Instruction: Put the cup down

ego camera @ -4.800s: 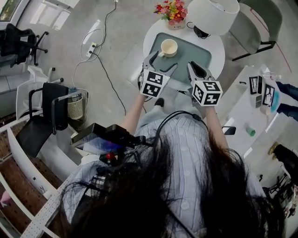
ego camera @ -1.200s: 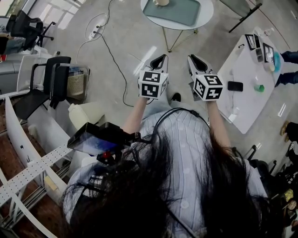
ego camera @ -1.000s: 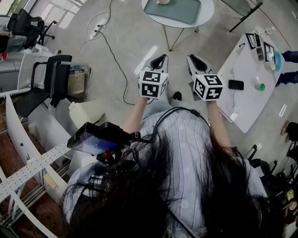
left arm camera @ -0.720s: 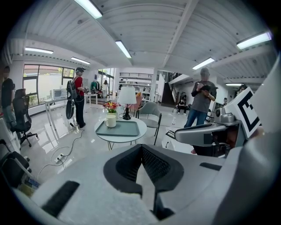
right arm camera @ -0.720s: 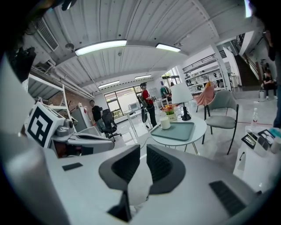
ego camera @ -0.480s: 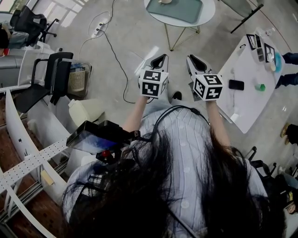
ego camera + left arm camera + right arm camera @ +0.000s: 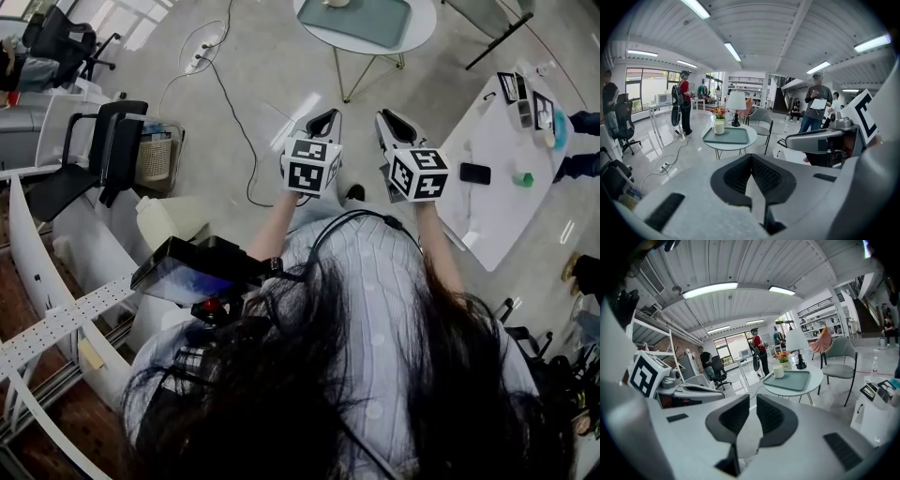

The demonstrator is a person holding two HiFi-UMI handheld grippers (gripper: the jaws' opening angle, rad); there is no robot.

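Grey jaws forward, side by side: your left gripper (image 7: 325,114) closed empty, right gripper (image 7: 384,116) barely parted. Only the gripper views show the whole cup (image 7: 719,127), far beyond your fingertips.

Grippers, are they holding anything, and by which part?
Nothing is held. Both the left gripper and right gripper are empty; the cup stands on the tray.

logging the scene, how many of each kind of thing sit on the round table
tray: 1
cup: 1
flower pot: 1
lamp: 1
total: 4
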